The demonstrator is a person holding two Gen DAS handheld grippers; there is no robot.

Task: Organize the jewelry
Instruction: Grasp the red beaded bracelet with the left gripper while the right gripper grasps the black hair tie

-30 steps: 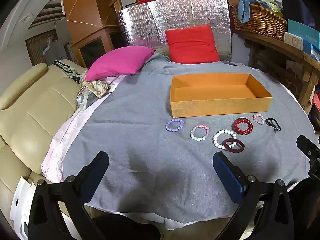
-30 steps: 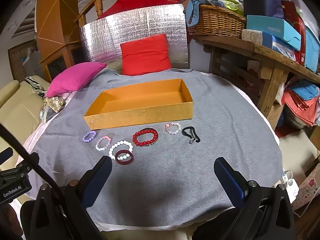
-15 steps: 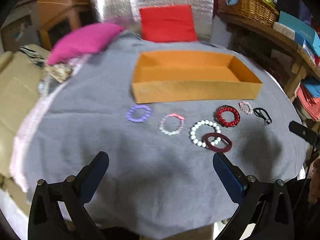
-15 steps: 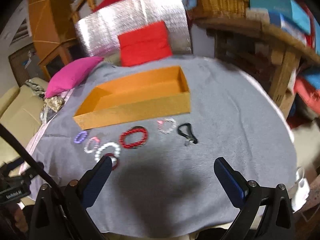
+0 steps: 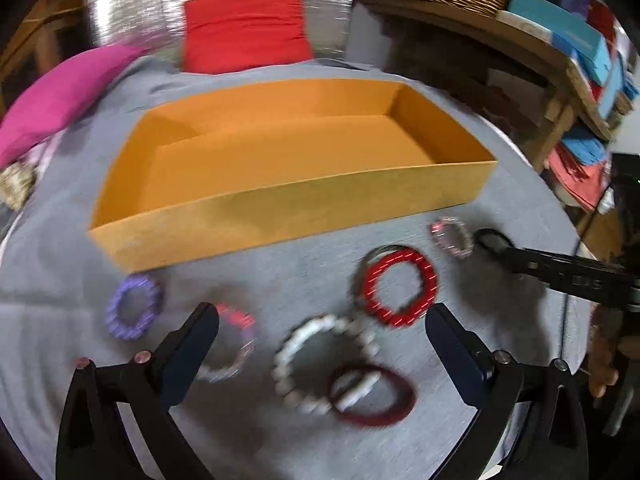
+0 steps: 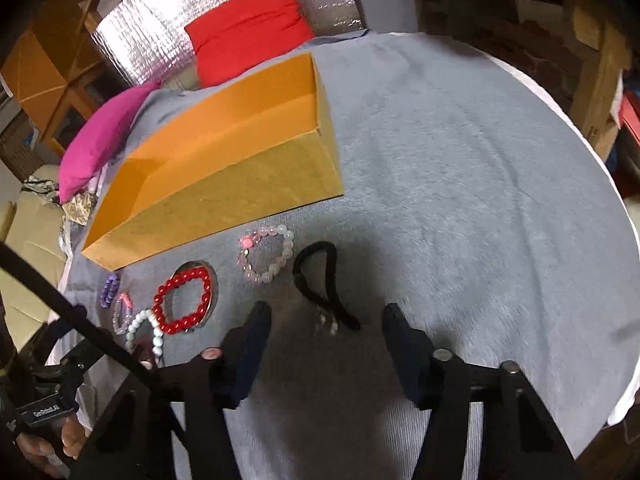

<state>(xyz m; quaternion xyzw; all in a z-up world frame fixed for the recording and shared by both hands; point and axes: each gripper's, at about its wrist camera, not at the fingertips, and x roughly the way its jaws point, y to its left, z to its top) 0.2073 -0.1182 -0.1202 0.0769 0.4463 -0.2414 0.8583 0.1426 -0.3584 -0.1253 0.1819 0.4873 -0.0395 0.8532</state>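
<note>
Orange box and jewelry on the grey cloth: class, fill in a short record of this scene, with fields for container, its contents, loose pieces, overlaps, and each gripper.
container: orange box, open-topped, on grey cloth
contents: no jewelry visible inside
loose pieces: purple bracelet, pink-and-clear bracelet, white bead bracelet, dark red band, red bead bracelet, pale pink bracelet, black cord loop
overlaps: dark red band lies across the white bead bracelet
left gripper: jaws wide, holding nothing
right gripper: jaws have just been closing, still apart, cord end between them
</note>
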